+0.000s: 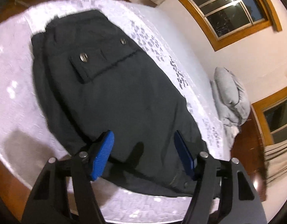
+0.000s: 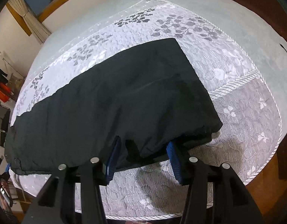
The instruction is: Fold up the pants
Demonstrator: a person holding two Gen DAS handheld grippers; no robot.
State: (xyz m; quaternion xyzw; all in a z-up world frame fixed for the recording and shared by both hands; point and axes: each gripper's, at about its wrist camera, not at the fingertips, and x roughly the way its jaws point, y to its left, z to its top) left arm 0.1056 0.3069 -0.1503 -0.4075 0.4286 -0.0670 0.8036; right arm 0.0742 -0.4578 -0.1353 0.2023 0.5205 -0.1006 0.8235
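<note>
Hovering at the near edge of the black cargo pants (image 1: pixel 113 97), the left tool (image 1: pixel 143 155) had its blue pads (image 1: pixel 103 156) spread apart, released, with nothing between them; cloth lay beneath the gap, at the waist end where a zipper and a snap showed. The right tool (image 2: pixel 143 158) sat at the near hem of the pants (image 2: pixel 113 100), and a lip of black fabric drooped between its blue pads (image 2: pixel 174 160). Those pads stood apart too, not pressed onto the cloth, so I judged it released and only straddling the edge.

Beyond both tools the pants lay along the near side of the bed (image 2: pixel 236 100), apparently folded lengthwise already, one leg on the other. Past the left tool came a flap pocket (image 1: pixel 104 59) with two metal snaps. Beyond the pants stretched the leaf-patterned quilted mattress top, and farthest off a grey duvet (image 1: pixel 231 97) lay bundled at the bed's head.

From here the risk was a thin grab. If either tool closed on only the top layer, the lower leg would stay on the bed and the fold would split open. The stacked cloth looked thick, so a shallow bite could slip out mid-lift, and uneven lifting by the two tools would skew the fold.
</note>
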